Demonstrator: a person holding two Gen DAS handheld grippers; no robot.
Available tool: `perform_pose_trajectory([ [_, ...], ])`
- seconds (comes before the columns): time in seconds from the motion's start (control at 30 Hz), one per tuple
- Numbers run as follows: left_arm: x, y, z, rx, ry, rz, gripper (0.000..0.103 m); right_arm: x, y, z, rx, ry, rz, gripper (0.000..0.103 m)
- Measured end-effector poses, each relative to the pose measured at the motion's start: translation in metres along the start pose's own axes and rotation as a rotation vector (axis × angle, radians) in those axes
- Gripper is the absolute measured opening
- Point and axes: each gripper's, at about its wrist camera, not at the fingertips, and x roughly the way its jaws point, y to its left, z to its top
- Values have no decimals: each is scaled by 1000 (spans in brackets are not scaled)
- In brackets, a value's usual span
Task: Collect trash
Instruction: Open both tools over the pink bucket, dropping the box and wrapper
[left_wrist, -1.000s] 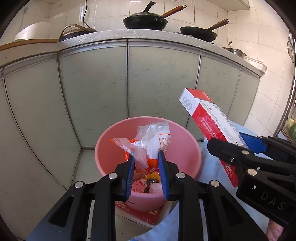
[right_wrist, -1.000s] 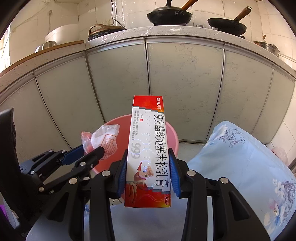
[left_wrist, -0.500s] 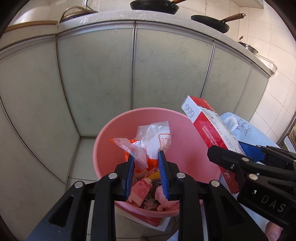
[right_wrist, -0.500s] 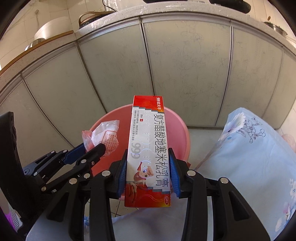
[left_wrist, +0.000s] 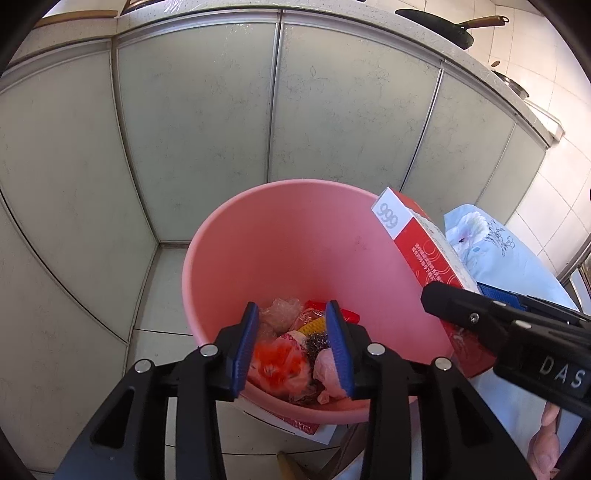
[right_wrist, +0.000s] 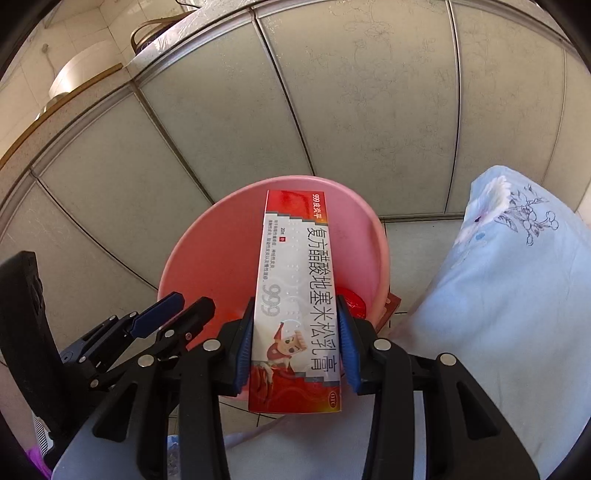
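Now right tongs (right_wrist: 297, 343) pinch box (right_wrist: 295, 295) over bin (left_wrist: 295, 236); left tongs (left_wrist: 291, 343) spread, empty. You: centre box past rim, then release.

A run of pale grey-green cabinet doors (left_wrist: 207, 122) with thin metal frames fills the background, curving under a speckled stone countertop (left_wrist: 417, 33) on which a dark frying pan (left_wrist: 447, 27) with a wooden handle rests near the tiled wall (left_wrist: 546, 206). From the right wrist view, what looks like a white rice cooker (right_wrist: 83, 74) sits on the counter at the far left, though the lens edge blurs it. A light blue cloth with a printed flower pattern (right_wrist: 506, 295) lies at the right, beside the pale floor tiles (left_wrist: 159, 295) at the foot of the cabinets.
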Motion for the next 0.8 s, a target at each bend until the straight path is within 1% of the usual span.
perform_pose_trajectory([
  [0.4,-12,2,-6,4,-14,-7,43,-13,-4,7,24,-60,53,42],
  [0.6,-20,3,-7,5,-23,-14,46,-23,-3,4,7,-79,41,43],
  [0.8,-33,-1,-7,9,-39,-29,47,-41,3,-7,-36,-122,17,43],
])
